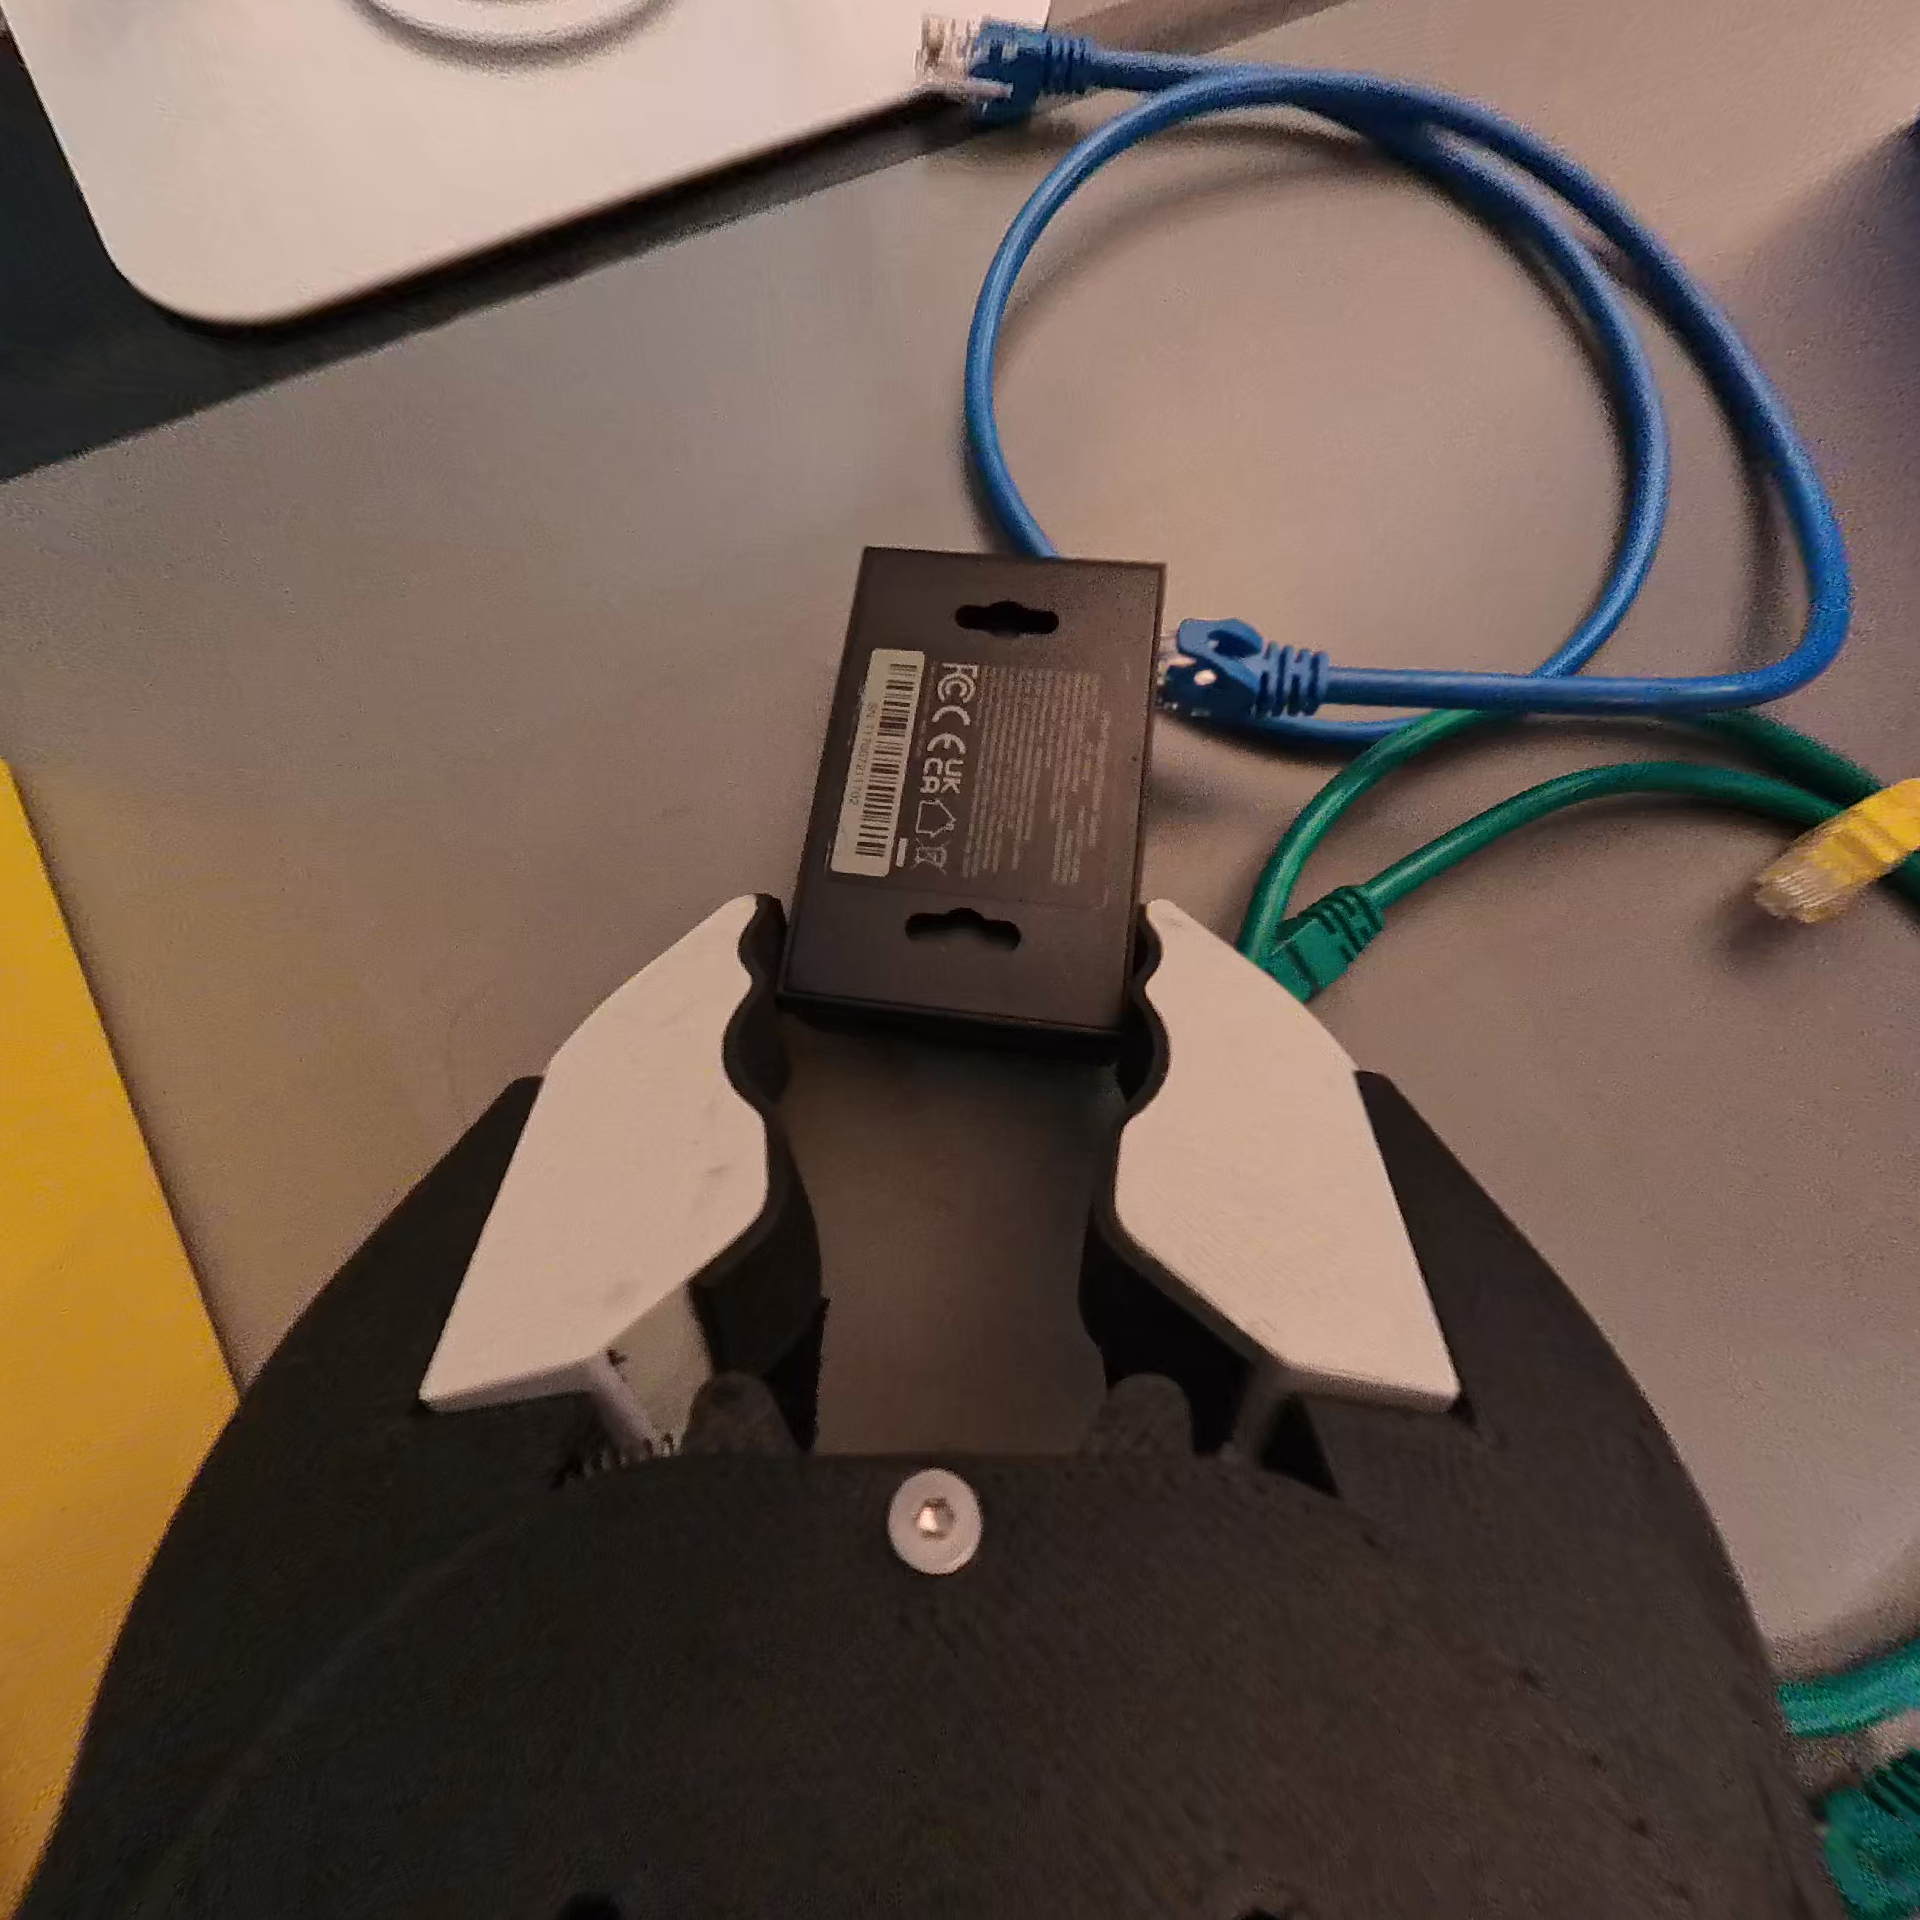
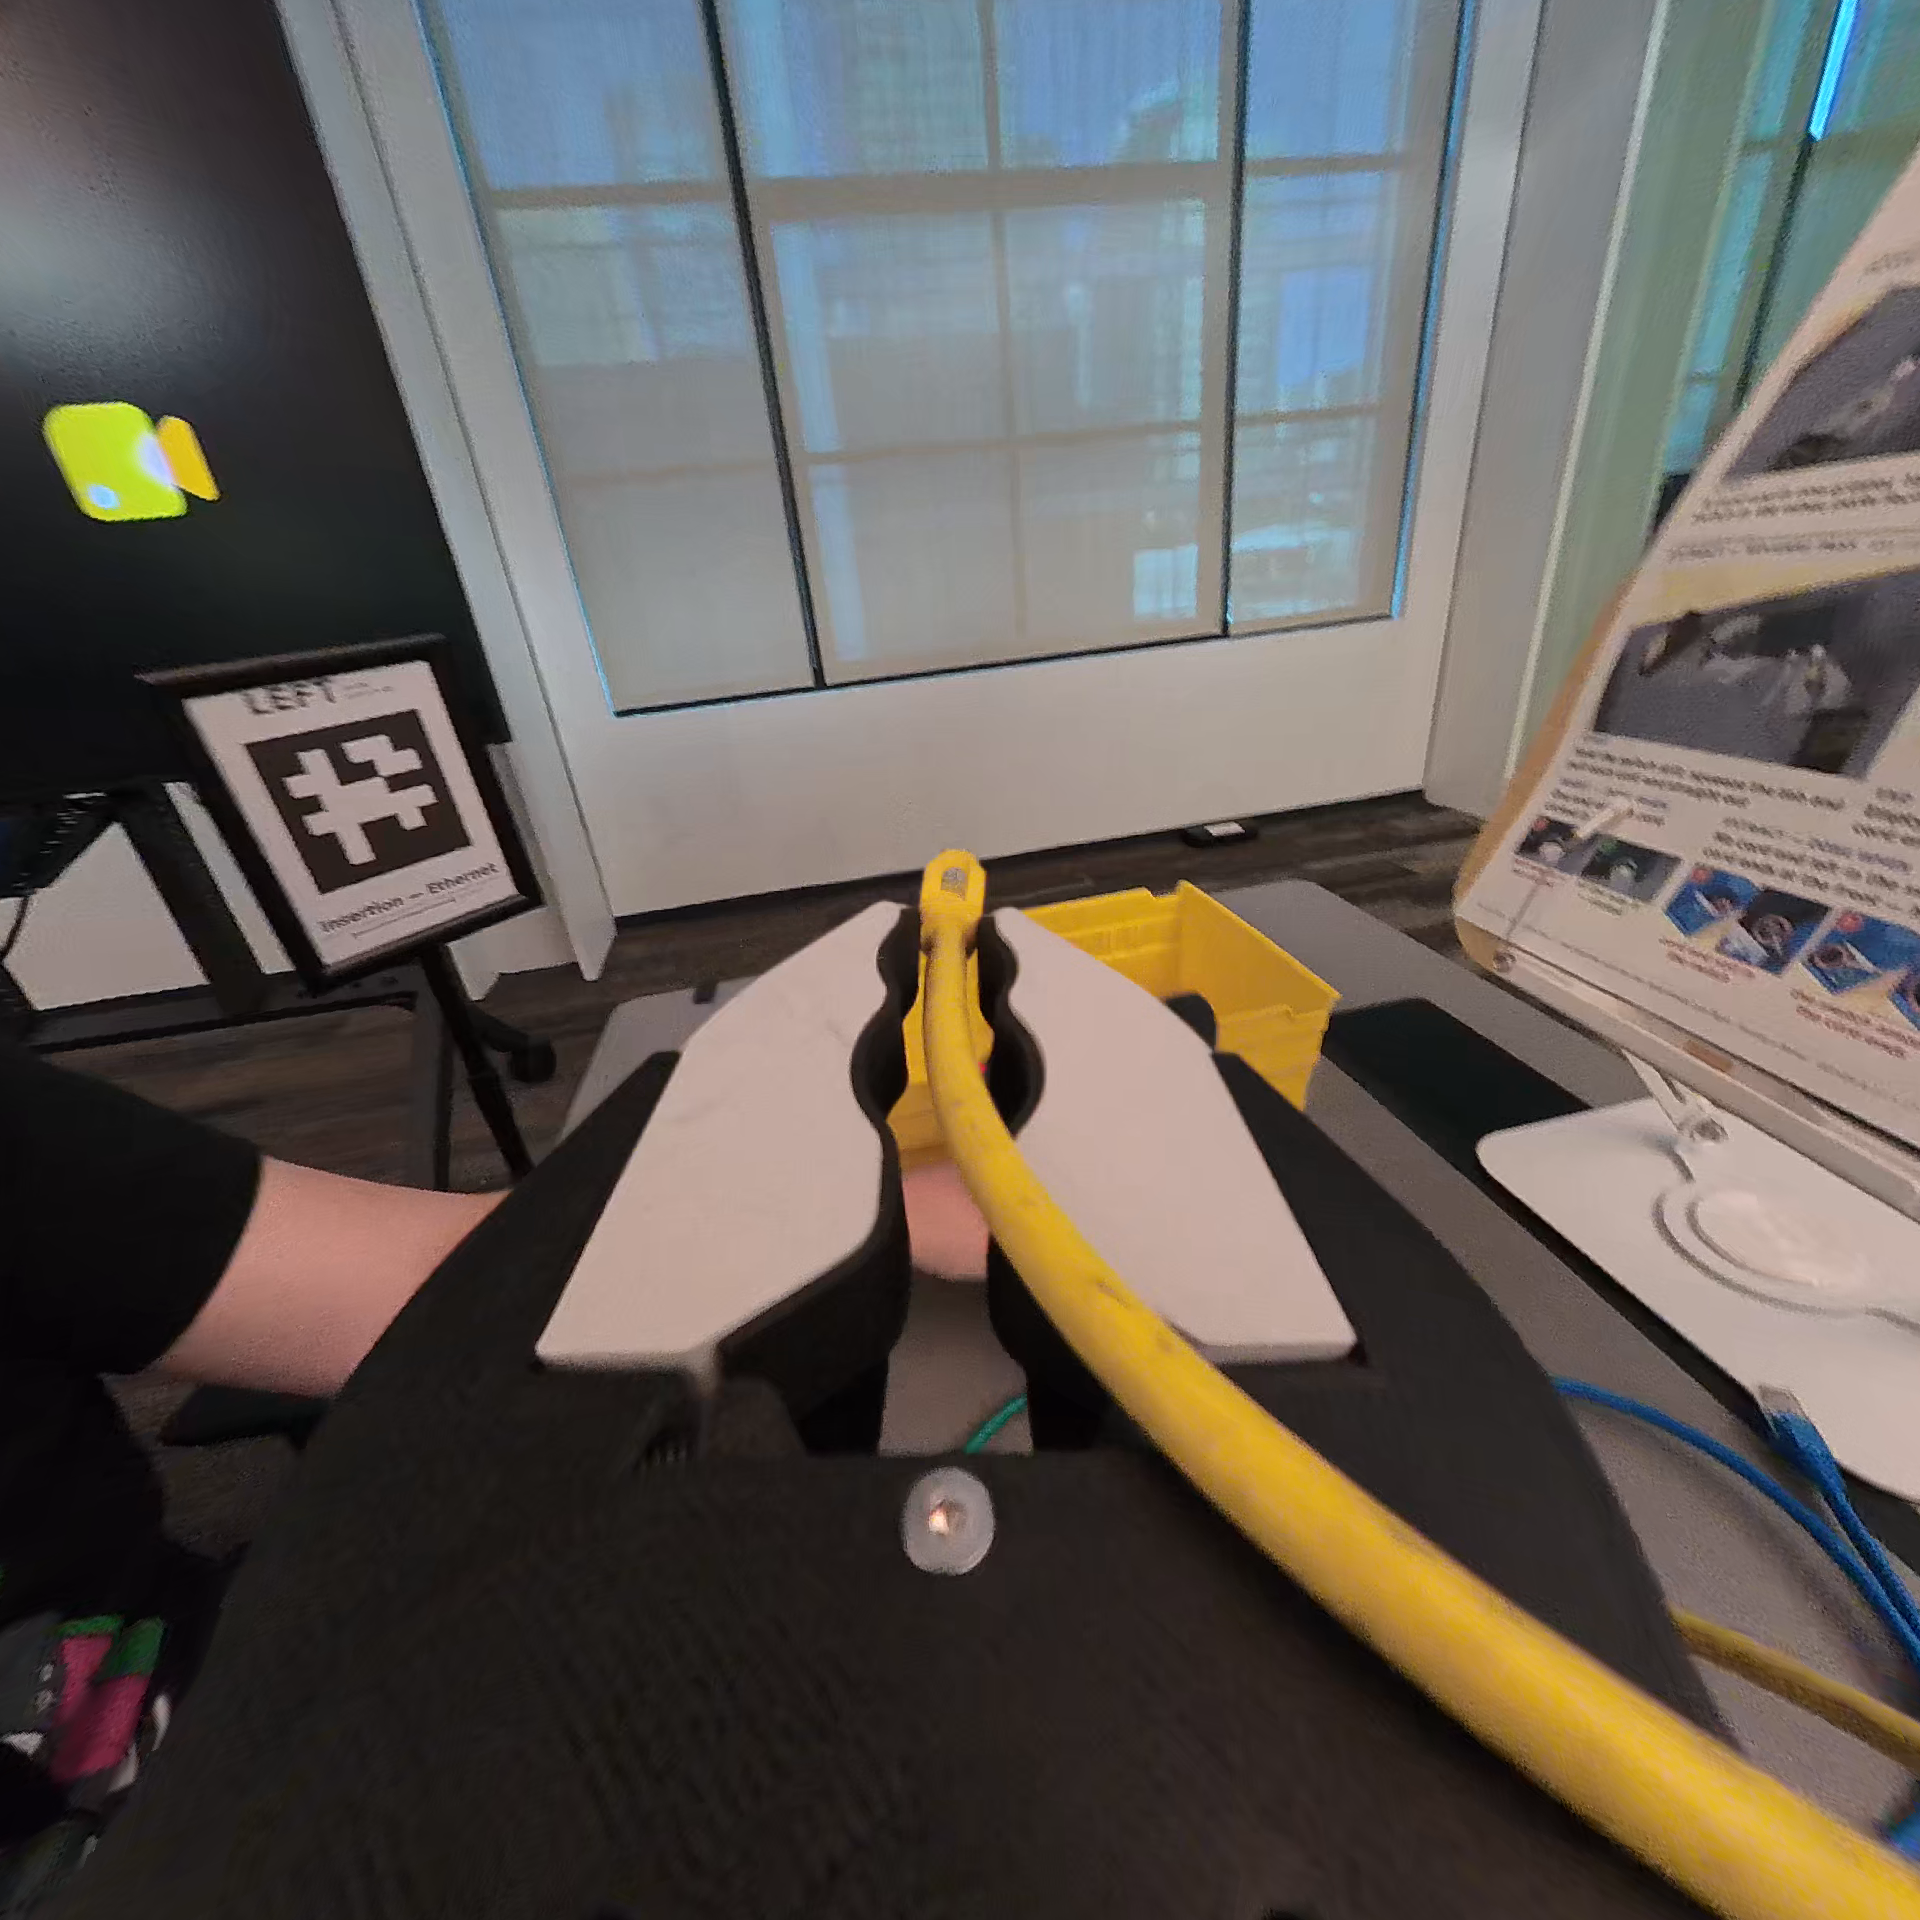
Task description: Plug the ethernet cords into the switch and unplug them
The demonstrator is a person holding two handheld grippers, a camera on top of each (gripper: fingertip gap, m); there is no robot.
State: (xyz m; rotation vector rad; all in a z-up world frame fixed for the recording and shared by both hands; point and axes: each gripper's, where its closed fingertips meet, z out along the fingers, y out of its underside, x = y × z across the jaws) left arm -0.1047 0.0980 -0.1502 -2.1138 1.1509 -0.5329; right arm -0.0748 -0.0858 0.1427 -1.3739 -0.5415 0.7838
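Observation:
In the left wrist view my left gripper (image 1: pixel 951 940) is shut on the near end of the black switch (image 1: pixel 997 748), which lies underside up on the grey table. A blue cord (image 1: pixel 1558 436) loops to the right, one plug (image 1: pixel 1210 670) beside the switch, unplugged. A green cord (image 1: pixel 1340 935) and a loose yellow plug (image 1: pixel 1834 852) lie further right. In the right wrist view my right gripper (image 2: pixel 951 925) is raised and shut on a yellow cord (image 2: pixel 1039 1195) just behind its plug (image 2: pixel 954 878), which points away.
A white stand base (image 1: pixel 416 156) sits at the table's back; it also shows in the right wrist view (image 2: pixel 1683 1226) under a poster board (image 2: pixel 1766 727). A yellow bin (image 2: pixel 1226 966) is ahead. A person's arm (image 2: pixel 312 1278), a marker sign (image 2: pixel 353 810) and a dark screen are at left. The left gripper's tips are roughly 35 centimetres from the right gripper's.

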